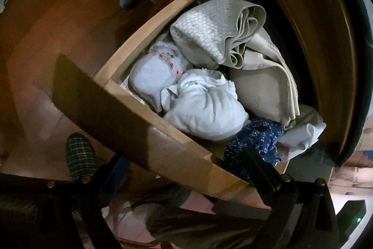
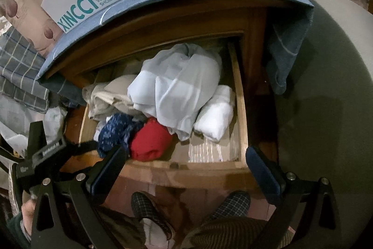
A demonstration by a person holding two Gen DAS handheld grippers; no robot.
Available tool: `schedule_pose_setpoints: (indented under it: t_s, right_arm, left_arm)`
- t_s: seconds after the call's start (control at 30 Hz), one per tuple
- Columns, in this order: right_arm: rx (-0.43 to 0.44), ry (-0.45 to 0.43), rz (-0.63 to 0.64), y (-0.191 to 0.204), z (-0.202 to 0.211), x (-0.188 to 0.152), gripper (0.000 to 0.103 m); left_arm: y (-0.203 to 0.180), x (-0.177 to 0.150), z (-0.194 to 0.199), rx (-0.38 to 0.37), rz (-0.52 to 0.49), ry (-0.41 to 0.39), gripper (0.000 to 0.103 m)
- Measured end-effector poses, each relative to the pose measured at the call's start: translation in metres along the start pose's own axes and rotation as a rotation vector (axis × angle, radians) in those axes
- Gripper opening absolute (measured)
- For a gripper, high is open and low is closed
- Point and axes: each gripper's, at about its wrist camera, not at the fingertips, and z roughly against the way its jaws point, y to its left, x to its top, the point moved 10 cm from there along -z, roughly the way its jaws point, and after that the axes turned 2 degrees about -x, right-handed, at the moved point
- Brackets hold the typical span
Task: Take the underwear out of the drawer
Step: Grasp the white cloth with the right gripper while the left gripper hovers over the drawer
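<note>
Two grippers hang over the open wooden drawer (image 2: 240, 109). Much of the navy floral underwear (image 1: 256, 141) lies hidden behind the left gripper (image 1: 179, 181), whose far finger sits against the cloth; its other finger is blurred and dark, so its grip cannot be told. The right gripper (image 2: 186, 169) is spread wide, empty, above the drawer front, the underwear (image 2: 116, 130) just beyond its left finger, beside a red garment (image 2: 149, 139).

Black tool (image 2: 186, 169), blue-padded fingers (image 2: 265, 172); checked slippers (image 2: 149, 209)
</note>
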Motion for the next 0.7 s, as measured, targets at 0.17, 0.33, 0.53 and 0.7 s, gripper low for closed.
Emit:
schedule_pose_setpoints:
  t_s: [0.17, 0.33, 0.53, 0.7]
  right_arm:
    - [-0.012, 0.013, 0.015, 0.001, -0.003, 0.004, 0.102]
    - [-0.035, 0.051, 0.005, 0.001, -0.01, 0.005, 0.102]
    - [-0.053, 0.073, 0.018, 0.008, -0.023, 0.013, 0.102]
    - [-0.069, 0.08, 0.012, 0.017, -0.03, 0.024, 0.102]
  left_arm:
    - [0.01, -0.006, 0.003, 0.046, -0.011, 0.015, 0.1]
    - [0.001, -0.001, 0.015, 0.09, -0.077, 0.001, 0.1]
    - [-0.008, 0.009, 0.019, 0.186, -0.143, -0.001, 0.097]
    - [-0.011, 0.014, 0.032, 0.247, -0.162, -0.006, 0.095]
